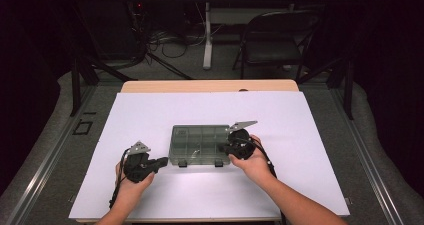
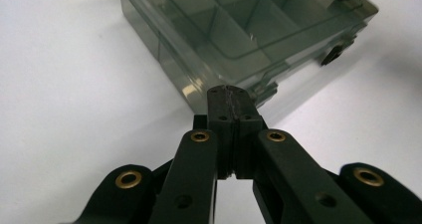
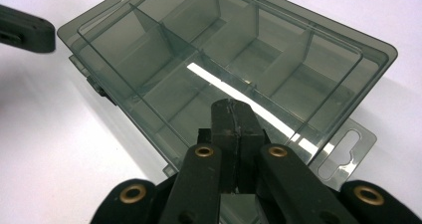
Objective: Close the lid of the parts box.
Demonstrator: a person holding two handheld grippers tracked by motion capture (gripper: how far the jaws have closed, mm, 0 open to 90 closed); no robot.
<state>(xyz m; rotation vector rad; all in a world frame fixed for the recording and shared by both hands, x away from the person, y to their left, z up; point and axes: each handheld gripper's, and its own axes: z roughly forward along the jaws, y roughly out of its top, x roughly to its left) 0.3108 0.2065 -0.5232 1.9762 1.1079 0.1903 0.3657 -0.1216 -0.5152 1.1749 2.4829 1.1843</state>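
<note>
The right gripper view reveals a hang tab (image 3: 348,157) on the smoky, lidded compartment box (image 3: 224,59). The left gripper (image 2: 230,92) and right gripper (image 3: 233,107) have their jaws pressed together, empty.

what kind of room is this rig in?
Probably a lab or recording workspace, not a home: a white sheet covers the table under the plastic compartment box, loose cables lie on the carpet behind, and a folding chair stands beside another desk.

The left gripper (image 1: 161,162) points toward 3 o'clock, jaws pressed together with nothing between — the right gripper (image 1: 223,148) points toward 9 o'clock, jaws closed too.
</note>
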